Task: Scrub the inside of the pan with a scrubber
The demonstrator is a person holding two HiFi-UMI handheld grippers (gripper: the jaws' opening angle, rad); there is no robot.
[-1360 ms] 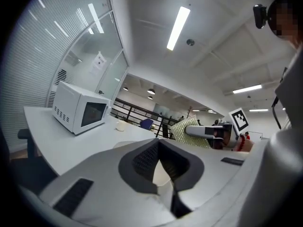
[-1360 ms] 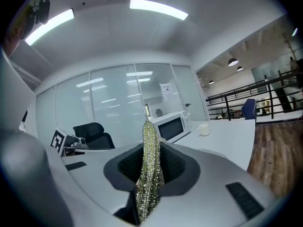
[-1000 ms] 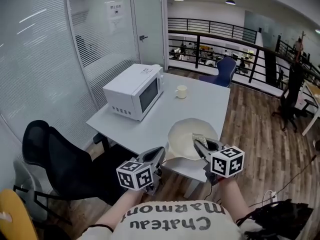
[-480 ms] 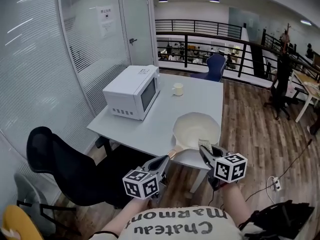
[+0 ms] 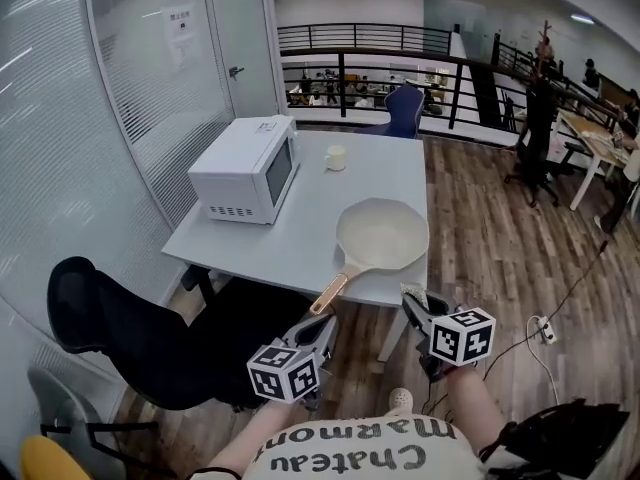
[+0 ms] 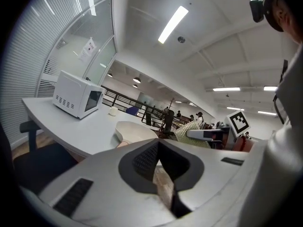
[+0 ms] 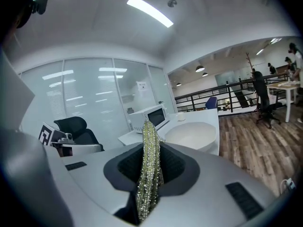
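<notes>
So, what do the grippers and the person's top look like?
The left gripper and right gripper match: smooth light grey shells with dark ribbed pads set inside the jaws. Each carries a white cube printed with black square markers. The person wears a pale shirt with dark lettering.

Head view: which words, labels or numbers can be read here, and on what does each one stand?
"Chateau Marmont": upside down on the person's white shirt.
White paper notice on the glass partition: too small to read.
Label on top of the white box-shaped microwave: too blurred to read.
</notes>
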